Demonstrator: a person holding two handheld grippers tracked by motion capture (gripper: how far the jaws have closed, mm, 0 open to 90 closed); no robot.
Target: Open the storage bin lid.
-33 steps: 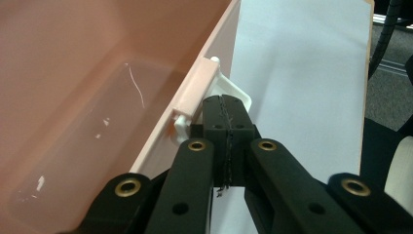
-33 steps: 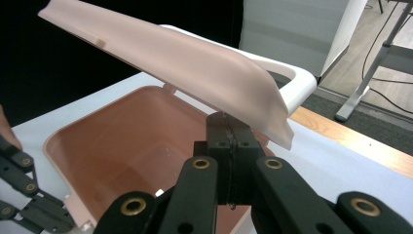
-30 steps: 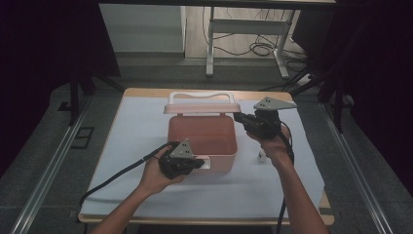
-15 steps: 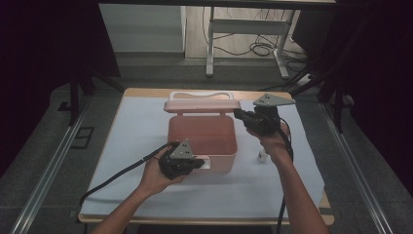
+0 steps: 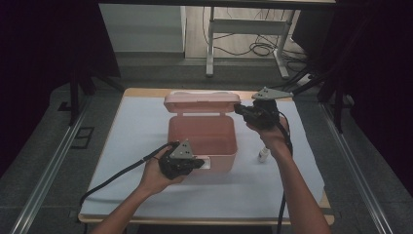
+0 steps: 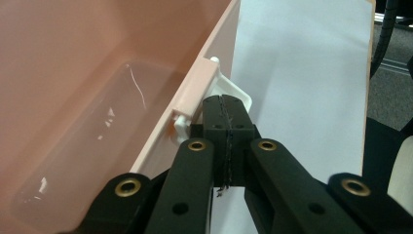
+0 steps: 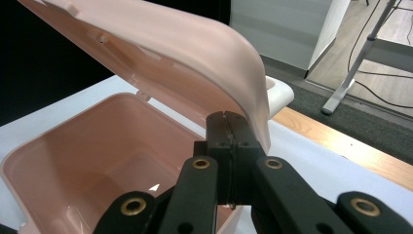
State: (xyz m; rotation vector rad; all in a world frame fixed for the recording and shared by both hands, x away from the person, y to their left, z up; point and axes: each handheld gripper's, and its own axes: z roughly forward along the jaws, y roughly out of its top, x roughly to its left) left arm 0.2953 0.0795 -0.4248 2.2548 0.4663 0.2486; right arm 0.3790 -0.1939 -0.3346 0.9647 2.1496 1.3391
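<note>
Low in the frame's centre, the left gripper, jaws pressed together, is bracing the pink storage box at its white front latch. Farther up, the right gripper, also pressed together, is propping the lid; if it slips off, the lid is likely dropping shut.

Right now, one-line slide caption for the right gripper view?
Shut right tongs pressing against the raised lid's edge above the open, empty pink box.

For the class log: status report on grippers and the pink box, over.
Left gripper shut at box latch. Right gripper shut under half-raised lid. Pink box empty, unobstructed.
</note>
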